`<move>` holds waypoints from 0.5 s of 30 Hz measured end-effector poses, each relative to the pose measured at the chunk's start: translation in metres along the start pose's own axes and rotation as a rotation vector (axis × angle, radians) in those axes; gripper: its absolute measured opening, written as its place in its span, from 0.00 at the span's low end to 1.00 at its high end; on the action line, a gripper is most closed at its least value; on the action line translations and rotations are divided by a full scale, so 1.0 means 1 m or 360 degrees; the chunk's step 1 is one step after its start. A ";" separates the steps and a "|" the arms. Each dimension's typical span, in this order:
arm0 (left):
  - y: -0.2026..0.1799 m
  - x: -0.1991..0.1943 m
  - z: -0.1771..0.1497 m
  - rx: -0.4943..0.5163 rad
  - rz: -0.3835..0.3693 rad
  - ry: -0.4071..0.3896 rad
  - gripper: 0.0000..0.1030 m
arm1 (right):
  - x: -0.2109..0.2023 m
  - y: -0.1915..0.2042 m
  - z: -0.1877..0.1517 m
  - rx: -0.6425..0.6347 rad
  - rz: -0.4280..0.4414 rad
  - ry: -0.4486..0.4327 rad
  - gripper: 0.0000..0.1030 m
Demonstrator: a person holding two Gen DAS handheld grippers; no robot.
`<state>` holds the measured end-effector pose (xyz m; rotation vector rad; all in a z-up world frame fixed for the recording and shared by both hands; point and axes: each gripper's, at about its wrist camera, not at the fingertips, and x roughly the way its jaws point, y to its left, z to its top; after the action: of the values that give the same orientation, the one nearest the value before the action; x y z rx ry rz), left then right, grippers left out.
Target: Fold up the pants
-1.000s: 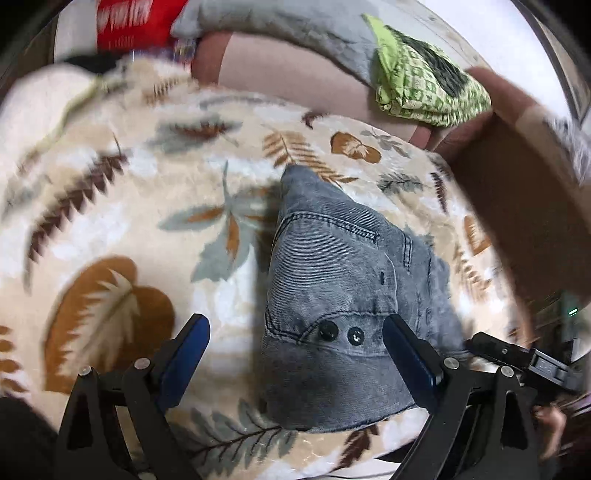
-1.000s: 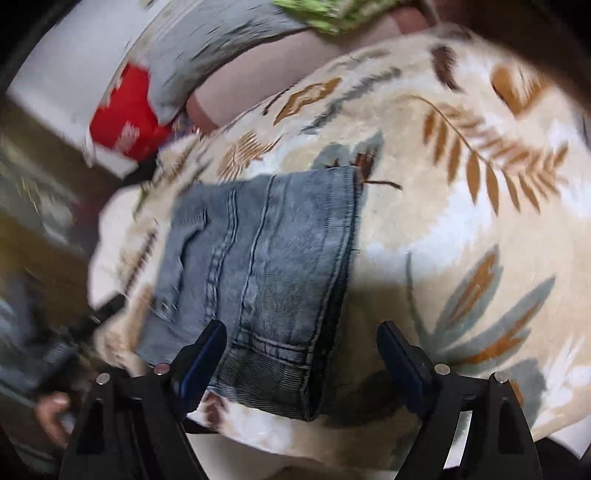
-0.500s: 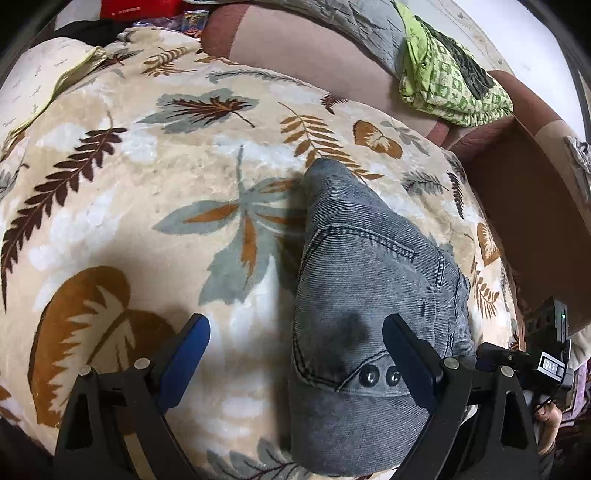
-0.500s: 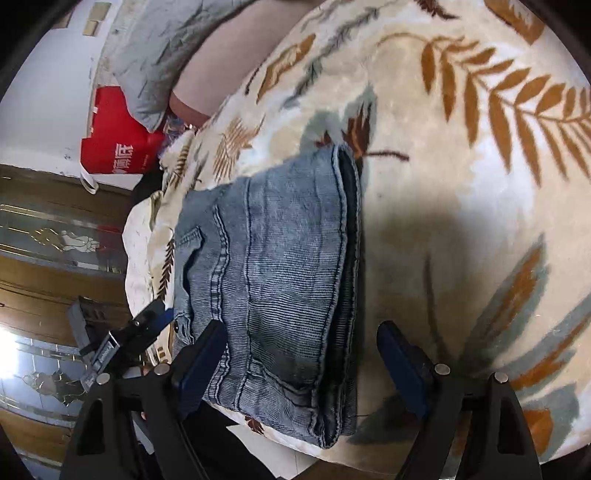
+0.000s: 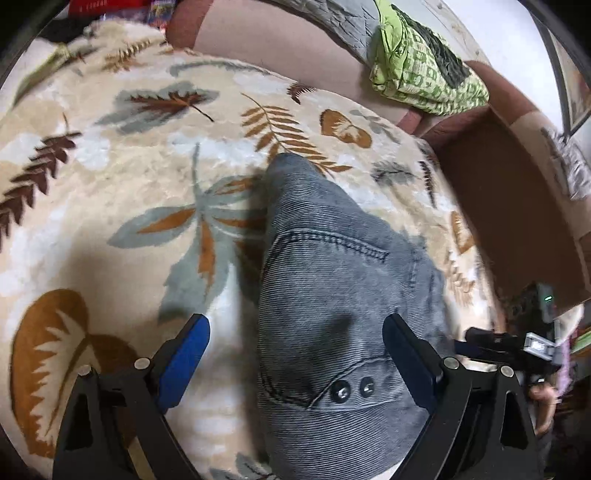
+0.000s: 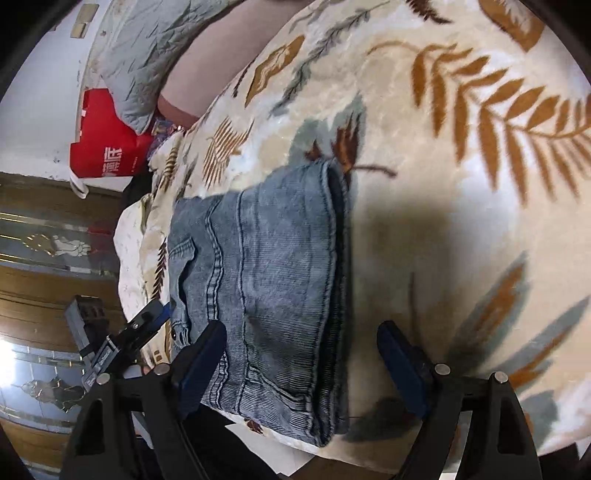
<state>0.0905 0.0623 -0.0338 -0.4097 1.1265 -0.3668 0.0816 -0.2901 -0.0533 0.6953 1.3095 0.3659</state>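
Note:
Grey-blue denim pants [image 5: 332, 295] lie folded in a compact stack on a leaf-patterned blanket [image 5: 129, 184]. Two metal buttons show at the waistband near me. My left gripper [image 5: 295, 354] is open and empty, its blue pads either side of the pants' near end, above the cloth. In the right wrist view the folded pants [image 6: 266, 280] show stacked layers along their right edge. My right gripper [image 6: 303, 362] is open and empty over the near right edge of the stack. The left gripper [image 6: 147, 321] shows at the far left.
The blanket [image 6: 461, 184] covers a sofa seat. A green patterned cloth [image 5: 421, 66] and a grey quilted cushion [image 5: 325, 22] rest on the backrest. A brown armrest [image 5: 509, 206] rises on the right. A red bag [image 6: 107, 147] stands beyond the blanket's edge.
Both grippers drifted slightly around the folded pants and stayed open. The pants have not changed shape.

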 end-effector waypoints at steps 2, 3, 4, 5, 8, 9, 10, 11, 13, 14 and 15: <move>0.005 0.008 0.006 -0.0060 -0.0098 0.0061 0.92 | 0.002 -0.006 0.003 0.0026 0.0006 0.0006 0.83; 0.006 0.013 0.007 -0.0068 -0.0128 0.0098 0.92 | 0.006 -0.008 0.004 0.0045 0.0023 0.0024 0.83; 0.005 0.019 0.008 -0.0068 -0.0157 0.0142 0.92 | 0.014 -0.008 0.005 0.0052 0.0052 0.0055 0.85; 0.004 0.025 0.008 -0.0058 -0.0175 0.0184 0.92 | 0.018 -0.005 0.005 0.0029 0.0049 0.0062 0.85; -0.003 0.040 0.005 -0.0028 -0.0203 0.0289 0.92 | 0.027 0.006 0.009 0.0000 0.0119 0.0073 0.88; -0.007 0.040 0.004 0.0008 -0.0199 0.0286 0.92 | 0.030 0.008 0.010 0.0011 0.0183 0.0086 0.88; -0.011 0.040 0.003 0.0037 -0.0198 0.0290 0.92 | 0.036 0.013 0.010 0.0001 0.0217 0.0111 0.88; -0.014 0.041 0.002 0.0058 -0.0188 0.0291 0.92 | 0.040 0.015 0.010 -0.0017 0.0186 0.0113 0.88; -0.016 0.041 0.001 0.0078 -0.0157 0.0284 0.81 | 0.047 0.018 0.010 -0.0051 0.0147 0.0096 0.85; -0.016 0.040 0.001 0.0081 -0.0123 0.0270 0.76 | 0.047 0.018 0.009 -0.0048 0.0132 0.0077 0.75; -0.014 0.040 0.001 0.0080 -0.0091 0.0258 0.62 | 0.045 0.017 0.009 -0.0043 0.0104 0.0061 0.68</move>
<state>0.1056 0.0308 -0.0577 -0.3737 1.2629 -0.4843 0.1040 -0.2520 -0.0754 0.7123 1.3178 0.4511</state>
